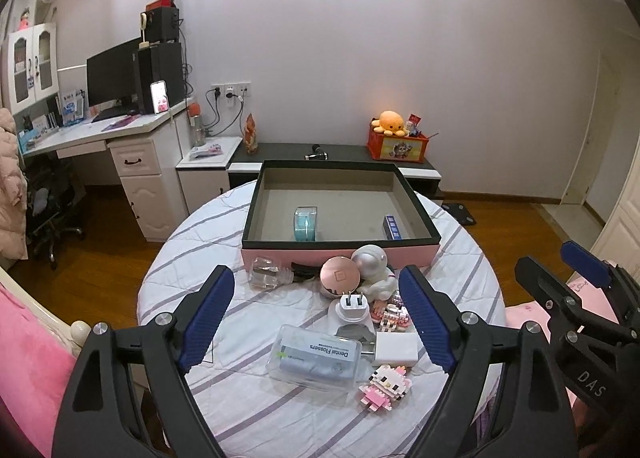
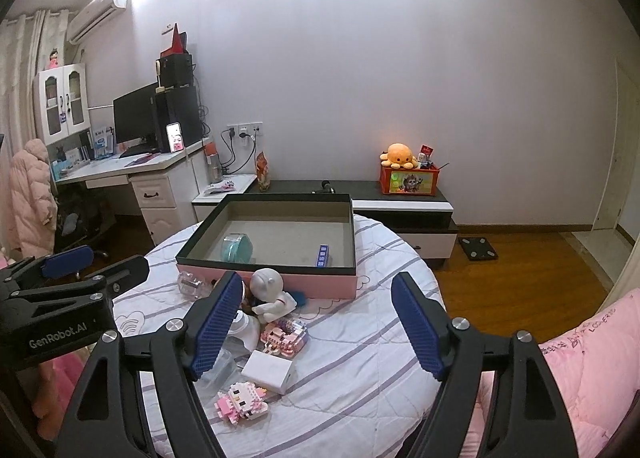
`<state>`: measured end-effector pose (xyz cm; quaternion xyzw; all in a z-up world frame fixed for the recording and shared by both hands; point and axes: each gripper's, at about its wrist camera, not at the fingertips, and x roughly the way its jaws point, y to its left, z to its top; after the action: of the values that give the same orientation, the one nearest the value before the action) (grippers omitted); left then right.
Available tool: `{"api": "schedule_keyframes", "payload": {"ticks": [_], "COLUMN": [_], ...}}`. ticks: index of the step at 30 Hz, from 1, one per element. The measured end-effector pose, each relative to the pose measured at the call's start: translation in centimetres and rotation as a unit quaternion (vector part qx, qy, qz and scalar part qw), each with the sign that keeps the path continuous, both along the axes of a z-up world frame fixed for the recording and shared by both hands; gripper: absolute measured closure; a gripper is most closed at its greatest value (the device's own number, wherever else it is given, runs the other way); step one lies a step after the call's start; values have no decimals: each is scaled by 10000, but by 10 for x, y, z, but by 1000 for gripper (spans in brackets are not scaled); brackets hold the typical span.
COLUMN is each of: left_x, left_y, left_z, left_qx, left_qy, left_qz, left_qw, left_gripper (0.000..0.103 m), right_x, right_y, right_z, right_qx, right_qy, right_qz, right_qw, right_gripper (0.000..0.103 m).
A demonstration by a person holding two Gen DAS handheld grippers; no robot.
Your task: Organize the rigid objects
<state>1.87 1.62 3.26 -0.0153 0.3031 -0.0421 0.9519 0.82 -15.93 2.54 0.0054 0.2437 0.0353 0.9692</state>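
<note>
Early stage: box (image 1: 340, 246) at frame centre holds only a teal case (image 1: 306, 223) and a blue pack (image 1: 392, 227). Flosser box (image 1: 316, 358), plug (image 1: 352, 308), astronaut (image 1: 374, 270), compact (image 1: 339, 276), brick toys still lie on the surface (image 1: 192, 258) below it. Left gripper (image 1: 320, 318) and right gripper (image 2: 320, 330) both gape, empty. Clutter is tightly bunched.

A home bedroom: computer desk (image 1: 100, 130), pink bedding (image 2: 580, 358), plush octopus (image 1: 390, 122), wall air conditioner (image 2: 100, 14)
</note>
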Motion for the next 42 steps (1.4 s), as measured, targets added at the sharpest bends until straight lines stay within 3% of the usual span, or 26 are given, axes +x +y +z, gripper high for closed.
{"api": "schedule_keyframes", "payload": {"ticks": [42], "left_x": [16], "left_y": [-3], "left_z": [-14], "left_qx": [-38], "left_qy": [261], "left_qz": [24], "left_qw": [9996], "left_gripper": [16], "right_x": [16], "right_y": [-3], "right_z": [-10], "right_qx": [41], "right_qy": [273], "right_qz": [-82], "right_qw": [9996], "right_gripper": [25]}}
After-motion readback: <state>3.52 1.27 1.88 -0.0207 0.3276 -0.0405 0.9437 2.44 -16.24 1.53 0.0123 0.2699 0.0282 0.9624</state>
